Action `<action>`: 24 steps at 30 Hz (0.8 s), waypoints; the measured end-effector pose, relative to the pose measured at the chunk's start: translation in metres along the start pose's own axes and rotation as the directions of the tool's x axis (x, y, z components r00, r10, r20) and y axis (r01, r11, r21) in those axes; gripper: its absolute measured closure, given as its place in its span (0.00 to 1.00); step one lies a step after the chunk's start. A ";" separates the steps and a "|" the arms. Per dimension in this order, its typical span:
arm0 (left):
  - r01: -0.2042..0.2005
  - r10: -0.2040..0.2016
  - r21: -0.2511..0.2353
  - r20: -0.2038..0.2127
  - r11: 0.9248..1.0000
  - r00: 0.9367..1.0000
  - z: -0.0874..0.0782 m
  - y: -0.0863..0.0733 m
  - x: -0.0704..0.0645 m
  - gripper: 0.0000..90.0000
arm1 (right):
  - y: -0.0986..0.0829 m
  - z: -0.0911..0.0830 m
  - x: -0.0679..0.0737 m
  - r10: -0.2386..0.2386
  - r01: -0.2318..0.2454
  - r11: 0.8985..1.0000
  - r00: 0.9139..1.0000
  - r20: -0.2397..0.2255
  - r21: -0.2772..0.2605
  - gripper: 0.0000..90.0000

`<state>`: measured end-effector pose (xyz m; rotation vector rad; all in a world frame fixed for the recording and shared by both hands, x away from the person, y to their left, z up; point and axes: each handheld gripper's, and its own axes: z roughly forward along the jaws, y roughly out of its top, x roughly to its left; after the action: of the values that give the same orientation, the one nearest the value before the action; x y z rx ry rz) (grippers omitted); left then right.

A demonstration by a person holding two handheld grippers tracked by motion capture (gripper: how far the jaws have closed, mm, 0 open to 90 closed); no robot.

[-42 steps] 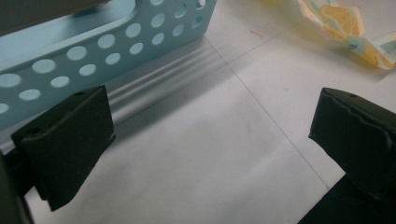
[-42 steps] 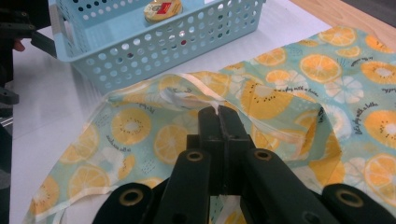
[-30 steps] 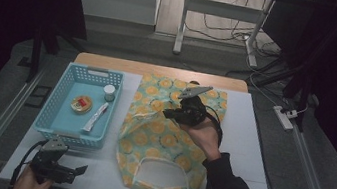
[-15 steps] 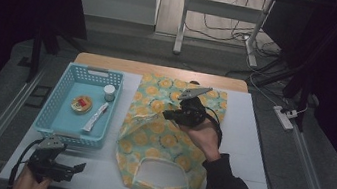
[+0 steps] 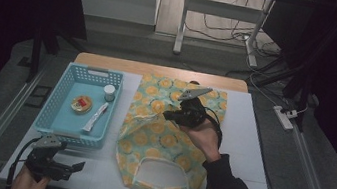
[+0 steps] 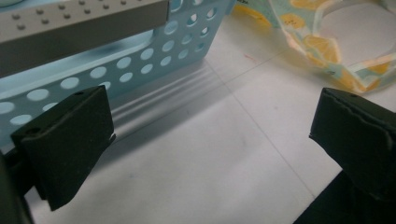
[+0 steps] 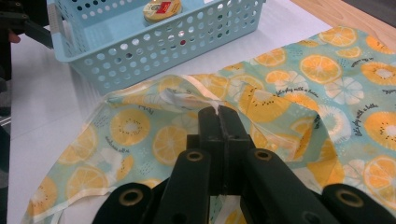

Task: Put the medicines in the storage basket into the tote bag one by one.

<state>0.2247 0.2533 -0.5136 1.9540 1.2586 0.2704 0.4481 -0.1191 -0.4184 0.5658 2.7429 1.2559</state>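
Pinching a fold of the apron (image 5: 165, 134) in the right claw (image 5: 167, 116), jaws pressed tight together on a white-trimmed edge, seen closely in the right claw's view (image 7: 218, 114). Lifting that edge slightly off the counter (image 5: 246, 136), the cloth ridging up toward the basket (image 5: 81, 107) side. Lying spread over the middle of the counter, the apron's far edge reaching near the wooden strip at the back, its neck loop end lying close to the near edge. Leaving a narrow white strip between the apron's left edge and the basket wall, the two just apart in the high view. Leaving wide bare counter to the right of the apron, out to the right edge.

Hovering low at the near left corner, the left claw (image 5: 76, 166) standing wide open, nothing between the jaws. Facing bare white counter (image 6: 210, 163) in the left claw's view, with the basket's perforated wall (image 6: 140, 60) just ahead on one side and the apron's trimmed loop (image 6: 327, 51) ahead on the other. Leaving open room between the two for moving forward.

Holding a small jar (image 5: 109, 92), a round tin (image 5: 81, 104) and a white tube (image 5: 94, 117), the basket sitting near the left edge.
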 end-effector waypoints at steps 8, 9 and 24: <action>0.002 -0.001 -0.024 0.026 1.000 1.000 -0.005 0.004 0.002 0.00 | 0.001 -0.001 0.001 -0.004 0.004 1.000 1.000 0.001 -0.008 1.00; 0.003 -0.002 -0.022 0.029 1.000 1.000 -0.005 0.004 0.002 0.00 | 0.001 -0.002 0.001 -0.005 0.005 1.000 1.000 0.001 -0.007 1.00; -0.006 0.007 -0.044 0.018 0.999 1.000 -0.016 0.015 0.004 0.00 | 0.000 -0.002 0.000 -0.008 0.008 1.000 1.000 -0.001 -0.007 1.00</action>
<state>0.2282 0.2609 -0.4931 1.9195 1.2251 0.2812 0.4478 -0.1203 -0.4174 0.5532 2.7383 1.2636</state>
